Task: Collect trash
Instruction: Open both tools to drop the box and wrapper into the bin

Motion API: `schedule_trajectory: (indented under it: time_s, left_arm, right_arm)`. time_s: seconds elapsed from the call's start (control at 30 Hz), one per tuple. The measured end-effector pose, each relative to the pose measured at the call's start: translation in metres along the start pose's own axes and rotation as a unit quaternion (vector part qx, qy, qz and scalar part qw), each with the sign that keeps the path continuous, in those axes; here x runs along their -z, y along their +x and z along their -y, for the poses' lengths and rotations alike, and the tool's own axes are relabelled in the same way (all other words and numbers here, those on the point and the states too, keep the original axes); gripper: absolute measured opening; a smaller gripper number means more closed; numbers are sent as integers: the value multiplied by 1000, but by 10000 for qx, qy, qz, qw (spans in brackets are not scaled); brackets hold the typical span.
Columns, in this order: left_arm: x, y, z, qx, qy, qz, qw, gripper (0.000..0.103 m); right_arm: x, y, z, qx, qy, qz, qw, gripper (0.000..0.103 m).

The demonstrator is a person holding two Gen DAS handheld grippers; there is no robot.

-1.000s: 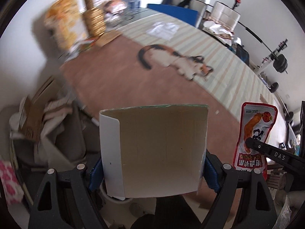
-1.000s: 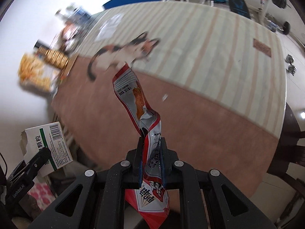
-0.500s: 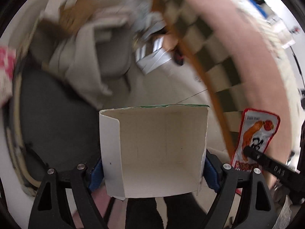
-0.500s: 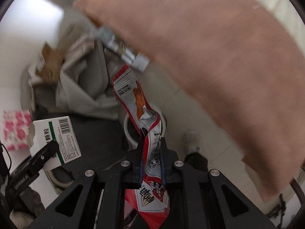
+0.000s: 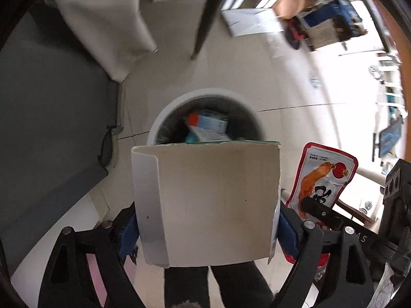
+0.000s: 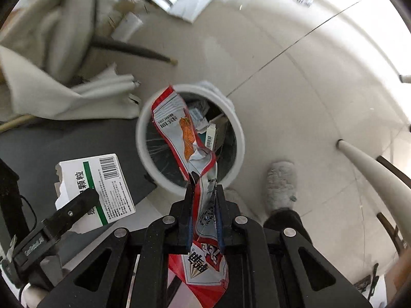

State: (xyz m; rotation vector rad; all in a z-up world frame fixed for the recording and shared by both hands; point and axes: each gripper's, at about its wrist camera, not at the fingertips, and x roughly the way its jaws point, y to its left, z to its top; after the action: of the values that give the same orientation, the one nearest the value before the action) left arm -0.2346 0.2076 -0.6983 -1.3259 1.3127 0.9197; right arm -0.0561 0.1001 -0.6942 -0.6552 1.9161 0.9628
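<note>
Two pieces of trash hang over one bin. Seen from the left wrist, the left gripper (image 5: pixel 205 220) fills the lower frame with an opened cardboard box (image 5: pixel 208 202) between its blue pads; its jaws are opening, though the pads still seem to touch the box's sides. Just above the box, at centre frame, sits the round white bin (image 5: pixel 205 97), already holding packaging. At lower right the red snack wrapper (image 5: pixel 323 179) shows beside it.

From the right wrist, the right gripper (image 6: pixel 204 205) is clenched on the wrapper at lower centre, whose upper half flops across the bin mouth at mid frame. The box appears at lower left, over a grey mat (image 6: pixel 30 143) rather than the bin rim.

My worry: the box may drop short onto the mat or catch the rim, and the limp wrapper could drift wide on release.
</note>
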Motion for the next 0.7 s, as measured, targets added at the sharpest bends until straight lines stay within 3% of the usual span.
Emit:
schedule_trajectory:
  time_s: [0.13,0.17,0.27,0.3,0.37,0.5,0.6,0.7]
  left_arm:
    - [-6,18,-19,-133,-184,86,9997,96]
    - [-7,18,-23,-109,-269,172,9994,96]
    - [-6,12,-34,-217,-377,309,9986,96]
    - [-4,8,-35,-270,-372,374,9982,96]
    - [-2,-1,-36,-403,-394,455,9974,96]
    - [9,-20,-35,-556,-406,607,9958,96]
    - [22,-36,-29,-783,-307,713,9939,96]
    - [40,-55,-22,-893,-214,776,9927,96]
  right_arm:
    - [-19,59,-7,-2,-166,-284,9995,16]
    - [-21,68,-9,7,-227,-357,9991,21]
    - [-17,73,-11,50,-351,-336,9988,53]
    - [-17,70,-13,92,-408,-290,9987,60]
    - [-19,60,-16,209,-534,-165,9982,65]
    - [-16,40,-29,835,-938,156,9920,96]
    - [-6,19,-38,1393,-1342,455,9801,100]
    - [7,-5,-48,1629,-1620,631,9712,100]
